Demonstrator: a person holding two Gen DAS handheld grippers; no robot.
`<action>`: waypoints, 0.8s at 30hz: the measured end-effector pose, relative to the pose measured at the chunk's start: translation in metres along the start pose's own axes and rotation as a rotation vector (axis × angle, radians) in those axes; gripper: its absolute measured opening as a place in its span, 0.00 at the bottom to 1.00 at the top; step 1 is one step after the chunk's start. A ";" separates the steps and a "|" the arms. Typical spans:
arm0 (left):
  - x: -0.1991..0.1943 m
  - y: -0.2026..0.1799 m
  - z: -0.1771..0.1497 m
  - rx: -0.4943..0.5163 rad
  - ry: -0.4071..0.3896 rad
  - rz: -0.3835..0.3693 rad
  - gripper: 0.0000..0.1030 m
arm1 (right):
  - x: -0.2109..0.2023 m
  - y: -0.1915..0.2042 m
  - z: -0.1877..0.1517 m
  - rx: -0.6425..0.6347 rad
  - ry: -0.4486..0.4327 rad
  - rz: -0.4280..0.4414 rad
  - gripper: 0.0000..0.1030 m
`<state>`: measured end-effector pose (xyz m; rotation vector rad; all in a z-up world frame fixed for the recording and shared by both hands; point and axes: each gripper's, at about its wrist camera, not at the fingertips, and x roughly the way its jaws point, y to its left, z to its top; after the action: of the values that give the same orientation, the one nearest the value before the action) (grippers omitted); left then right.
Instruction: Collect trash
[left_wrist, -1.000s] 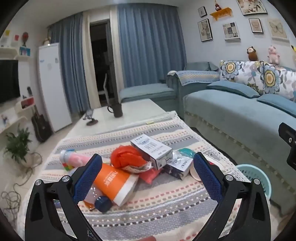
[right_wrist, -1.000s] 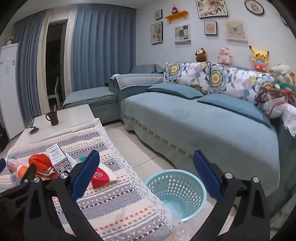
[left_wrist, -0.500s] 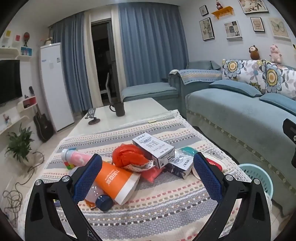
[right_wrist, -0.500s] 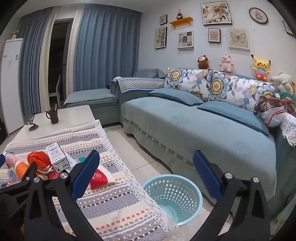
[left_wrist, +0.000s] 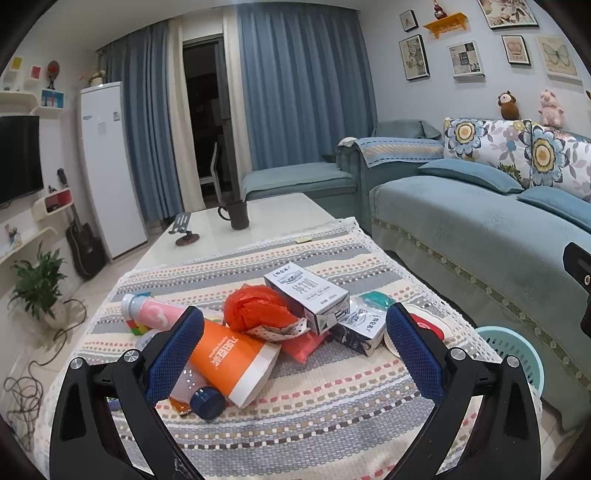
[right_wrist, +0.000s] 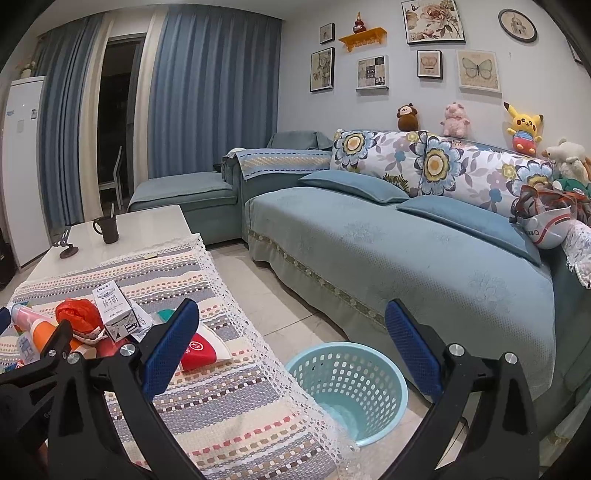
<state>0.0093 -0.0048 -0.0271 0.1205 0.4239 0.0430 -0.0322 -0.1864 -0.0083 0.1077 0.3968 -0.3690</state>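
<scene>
Orange cup (left_wrist: 236, 360) on its side, lower-centre of left view, atop a clear bottle (left_wrist: 197, 393) w/ blue cap. Trash heap mid-frame on striped cloth (left_wrist: 314, 424): orange bag (left_wrist: 258, 310), milk carton (left_wrist: 306, 291), 2nd carton (left_wrist: 360, 326), pink tube (left_wrist: 151, 312). Left gripper (left_wrist: 294, 349): jaws spread wide, nothing held. Right gripper (right_wrist: 290, 347): same, empty. Teal basket (right_wrist: 349, 387) on floor, lower-centre of right view, beside table.

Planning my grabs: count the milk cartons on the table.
2: one carton atop the pile beside the orange bag, another carton lying lower to its right. Others may be hidden underneath.
</scene>
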 end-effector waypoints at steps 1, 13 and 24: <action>0.000 0.000 0.000 0.000 0.002 0.000 0.93 | 0.000 0.001 0.000 -0.001 -0.001 -0.001 0.93; 0.000 0.003 0.000 -0.003 0.001 -0.007 0.93 | 0.004 -0.001 -0.005 0.012 0.015 0.003 0.93; -0.001 0.004 0.001 -0.005 0.007 -0.012 0.93 | -0.002 0.003 -0.003 -0.017 -0.008 -0.009 0.93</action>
<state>0.0091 -0.0011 -0.0257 0.1130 0.4319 0.0324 -0.0338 -0.1830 -0.0098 0.0880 0.3929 -0.3749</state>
